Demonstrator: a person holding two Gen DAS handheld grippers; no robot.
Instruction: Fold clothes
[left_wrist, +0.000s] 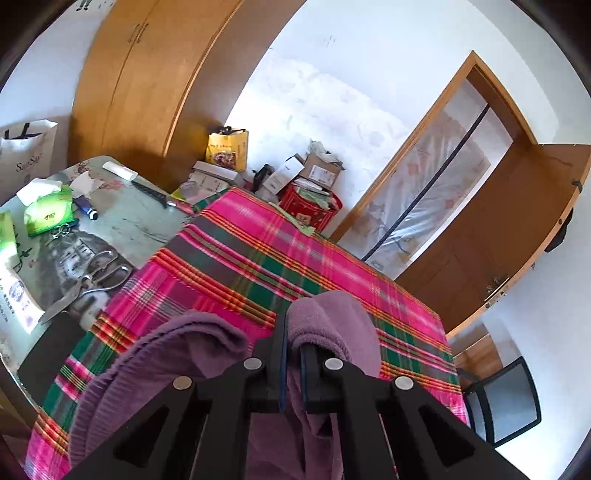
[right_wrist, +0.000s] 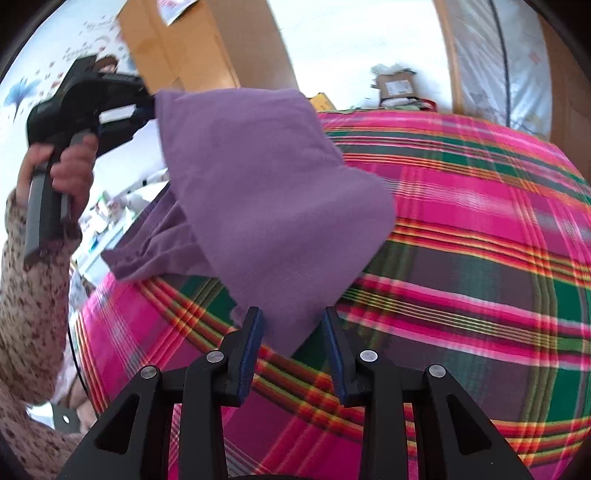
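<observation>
Left wrist view: left gripper nearly closed, its black fingers pinching a fold of the purple fleece garment; soft napped cloth bunches over the fingertips, and a ribbed purple part drapes to the left and below. Underneath lies a plaid bedcover, pink, green and orange stripes, flat woven. Left of it a glass-topped table carries steel scissors, a green tissue pack and a white paper bag. Beyond: wooden wardrobe, yellow bag, cardboard boxes on a red box, open wooden door. Right wrist view: right gripper with jaws apart, blue pads on either side of the garment's lowest corner; image blurred, cannot tell whether the pads touch the cloth. The garment hangs from the left gripper, held high at upper left by a hand in a floral sleeve, and blocks sight of part of the bedcover.
</observation>
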